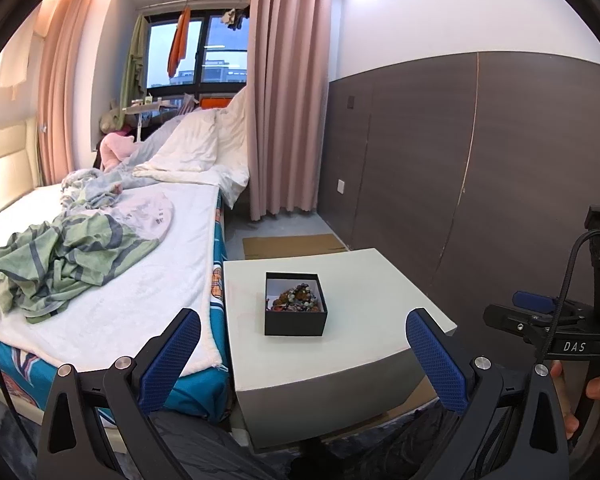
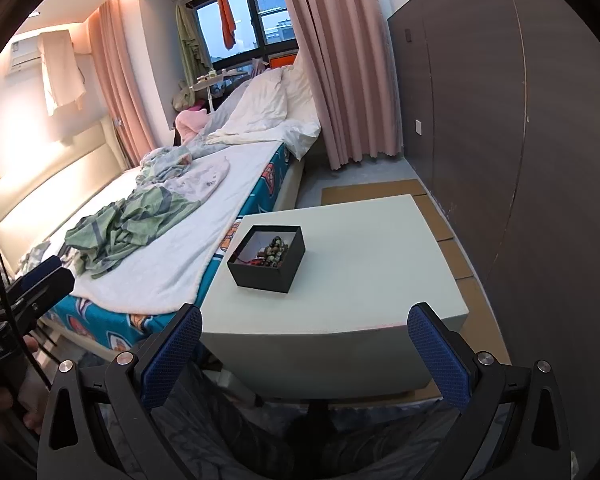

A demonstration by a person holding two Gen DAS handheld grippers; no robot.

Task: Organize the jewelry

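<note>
A small black open box (image 1: 295,306) (image 2: 267,258) sits on a pale square table (image 1: 360,320) (image 2: 360,264). Beaded jewelry (image 1: 298,298) (image 2: 274,249) lies heaped inside it. My left gripper (image 1: 304,344) is open, held back from the table's near edge, with nothing between its blue pads. My right gripper (image 2: 305,340) is also open and empty, short of the table's front edge. The right gripper (image 1: 540,312) shows at the right edge of the left wrist view, held by a hand (image 1: 596,396). The left gripper (image 2: 40,284) shows at the left edge of the right wrist view.
A bed (image 1: 140,280) (image 2: 172,248) with a white blanket and crumpled clothes (image 1: 68,256) (image 2: 128,224) stands against the table's left side. A dark panelled wall (image 1: 480,160) (image 2: 520,160) runs on the right. Cardboard sheets (image 1: 292,245) (image 2: 444,220) lie on the floor by the table.
</note>
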